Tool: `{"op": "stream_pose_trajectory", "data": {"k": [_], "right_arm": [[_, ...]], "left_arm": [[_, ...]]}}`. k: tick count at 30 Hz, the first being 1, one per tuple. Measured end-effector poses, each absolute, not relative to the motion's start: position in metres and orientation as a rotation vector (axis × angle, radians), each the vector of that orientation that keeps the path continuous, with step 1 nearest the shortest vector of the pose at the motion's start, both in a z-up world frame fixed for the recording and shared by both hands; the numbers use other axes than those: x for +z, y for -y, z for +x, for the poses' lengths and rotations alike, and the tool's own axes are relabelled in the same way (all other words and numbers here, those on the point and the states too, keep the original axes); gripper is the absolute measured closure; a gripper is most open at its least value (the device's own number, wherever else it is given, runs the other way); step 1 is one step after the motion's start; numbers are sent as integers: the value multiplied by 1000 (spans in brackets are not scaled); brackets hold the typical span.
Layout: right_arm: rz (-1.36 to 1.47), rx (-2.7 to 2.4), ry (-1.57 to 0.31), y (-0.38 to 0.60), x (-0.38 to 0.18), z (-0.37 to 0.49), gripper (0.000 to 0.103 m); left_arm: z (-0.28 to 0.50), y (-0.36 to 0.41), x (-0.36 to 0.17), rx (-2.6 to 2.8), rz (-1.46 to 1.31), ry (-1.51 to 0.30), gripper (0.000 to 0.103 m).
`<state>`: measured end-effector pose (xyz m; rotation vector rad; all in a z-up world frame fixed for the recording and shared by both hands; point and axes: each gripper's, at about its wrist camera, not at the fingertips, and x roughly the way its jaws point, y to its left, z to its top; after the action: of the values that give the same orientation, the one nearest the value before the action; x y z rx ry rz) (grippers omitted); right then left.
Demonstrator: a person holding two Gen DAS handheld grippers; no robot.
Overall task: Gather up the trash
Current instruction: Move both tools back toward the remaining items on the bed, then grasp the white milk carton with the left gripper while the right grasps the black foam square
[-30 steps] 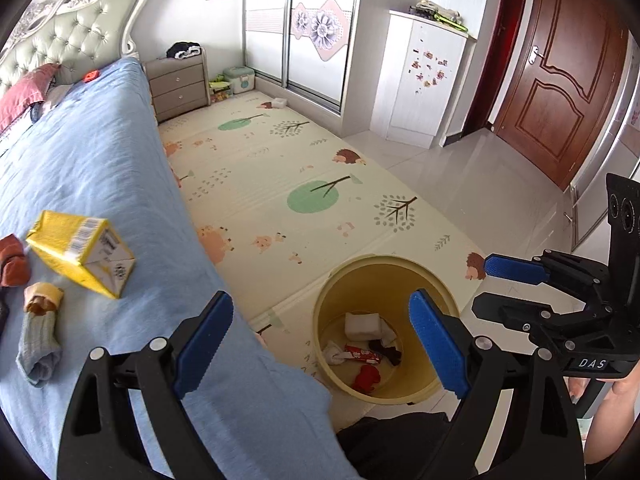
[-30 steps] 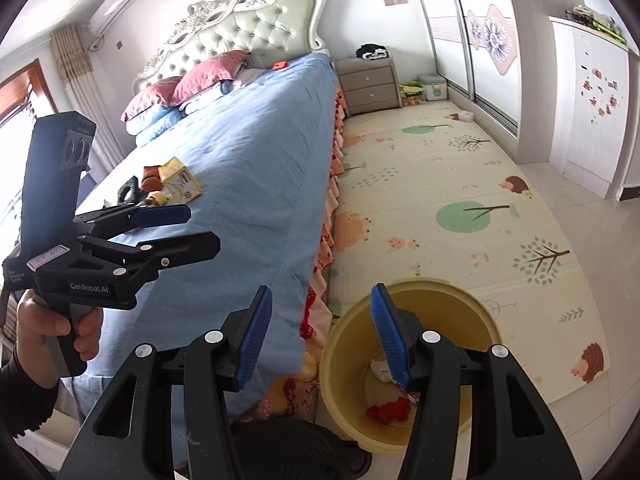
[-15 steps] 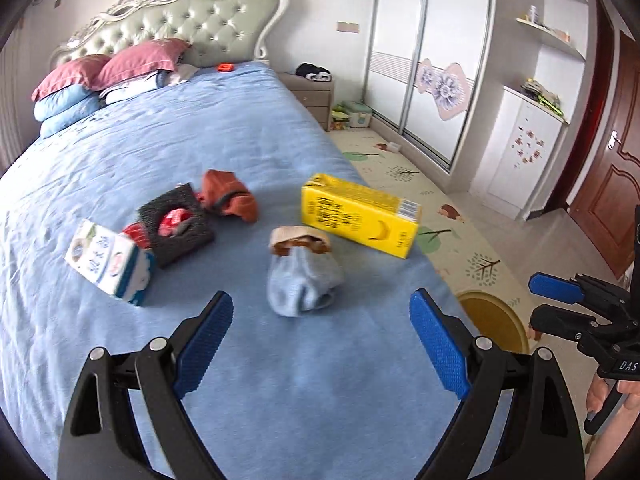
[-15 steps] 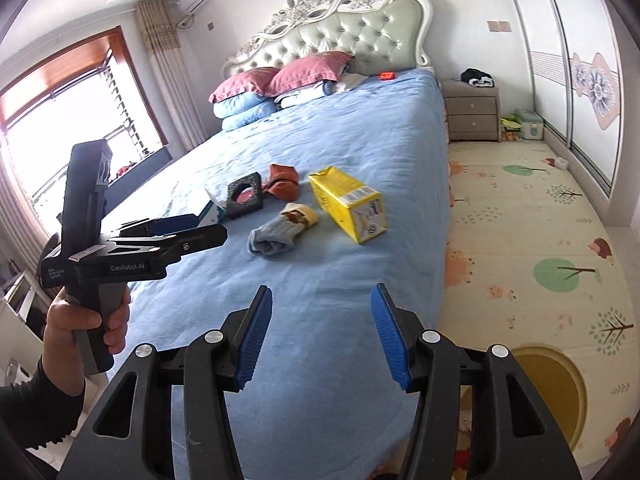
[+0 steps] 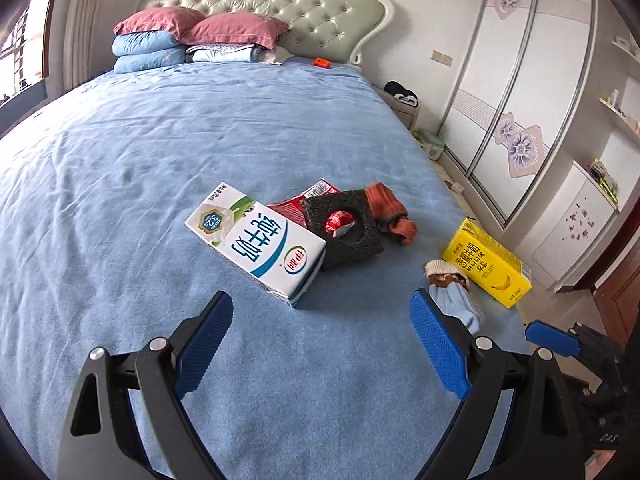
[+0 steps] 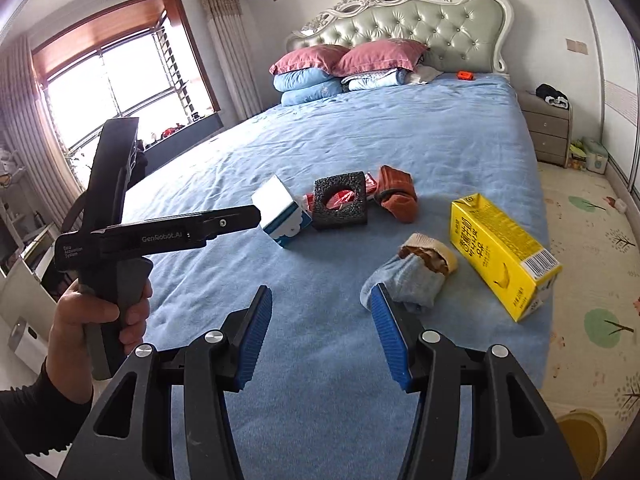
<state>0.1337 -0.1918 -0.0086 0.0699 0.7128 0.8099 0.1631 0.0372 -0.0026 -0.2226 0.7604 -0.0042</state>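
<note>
Across both wrist views, a bed [image 5: 200,140] with a blue cover fills most of the frame, its padded headboard [image 6: 420,28] and stacked pillows [image 5: 192,36] at the top. Trash and clothing lie grouped on the cover at centre frame. A white milk carton [image 5: 256,244] lies on its side, touching a black foam square [image 5: 344,228] with a round hole showing a red wrapper [image 5: 338,220]. A yellow drink carton [image 6: 500,256] lies flat near the bed's right edge, just beside a light blue sock [image 6: 408,280] with a tan cuff. A rust-coloured sock [image 6: 396,192] rests at the foam square's right side. A yellow bin [image 6: 580,436] stands on the patterned floor mat, lower right of the right wrist view, largely cut off. The left tongs [image 5: 320,344] hang above bare cover at lower centre, spread wide, nothing between the pads. The right tongs [image 6: 322,336] stand at a moderate gap, also empty, the right pad overlapping the blue sock in the frame; contact cannot be determined. A hand [image 6: 100,316] in a dark sleeve grips the left tool's handle at lower left.
</note>
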Motion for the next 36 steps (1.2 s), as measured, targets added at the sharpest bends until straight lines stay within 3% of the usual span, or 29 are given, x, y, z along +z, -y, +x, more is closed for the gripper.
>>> {"op": "stream_pose_trajectory", "data": {"k": [19, 29, 36], "right_arm": [[1, 845, -756, 130, -16, 214, 51], [-8, 806, -799, 117, -29, 235, 54], [-29, 749, -806, 104, -29, 253, 61]], "left_arm": [[246, -87, -48, 160, -491, -882, 14], [239, -87, -49, 181, -474, -871, 43], [226, -99, -46, 160, -485, -860, 47]]}}
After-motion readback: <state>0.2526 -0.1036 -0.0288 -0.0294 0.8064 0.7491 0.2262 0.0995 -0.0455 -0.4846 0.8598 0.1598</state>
